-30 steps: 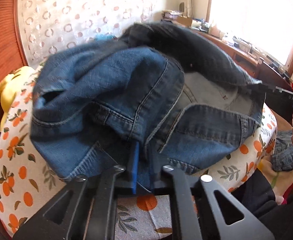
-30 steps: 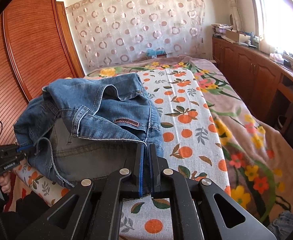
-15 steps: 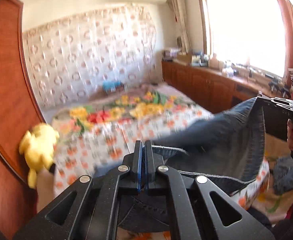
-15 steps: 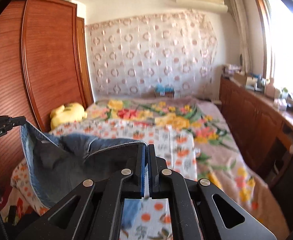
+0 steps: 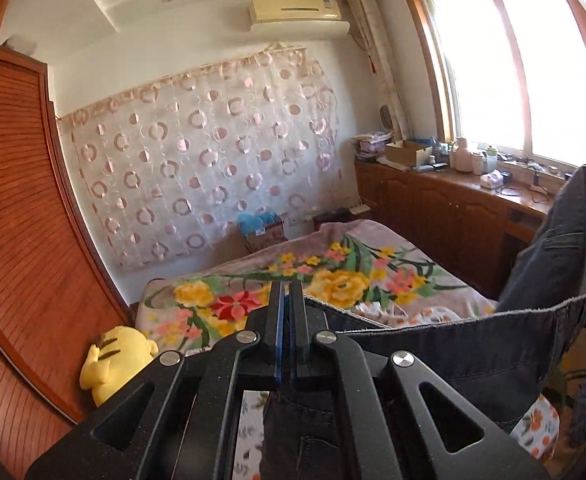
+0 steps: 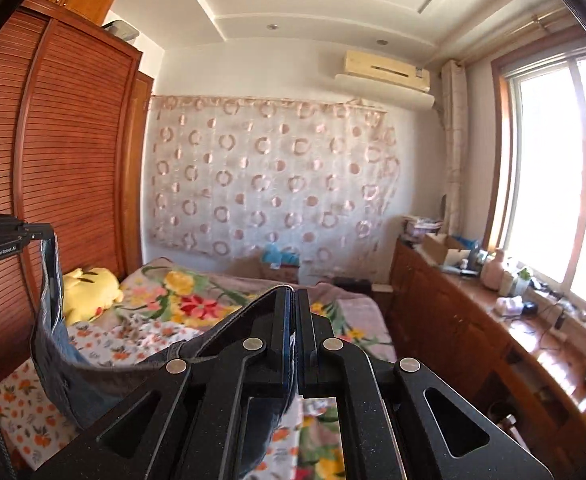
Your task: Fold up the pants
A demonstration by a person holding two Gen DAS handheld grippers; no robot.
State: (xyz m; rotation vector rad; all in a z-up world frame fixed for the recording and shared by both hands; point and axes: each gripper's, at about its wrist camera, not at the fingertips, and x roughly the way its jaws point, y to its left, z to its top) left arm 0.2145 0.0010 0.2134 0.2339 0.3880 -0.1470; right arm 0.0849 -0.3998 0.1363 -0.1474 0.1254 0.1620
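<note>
Both grippers, left (image 5: 289, 296) and right (image 6: 293, 300), clamped tight on jeans (image 5: 533, 320) waistband, denim sagging across lower frame above bed (image 5: 353, 264)

Yellow plush toy (image 5: 113, 360) beside the wooden wardrobe (image 5: 17, 220); floral bedspread (image 5: 333, 276); air conditioner (image 5: 297, 10) above.

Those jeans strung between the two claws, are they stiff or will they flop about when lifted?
Probably floppy: the jeans sag in a curve between the left claw and right claw. Likely fairly heavy, being thick denim. Both claws are shut on the waistband, so slipping seems unlikely.
</note>
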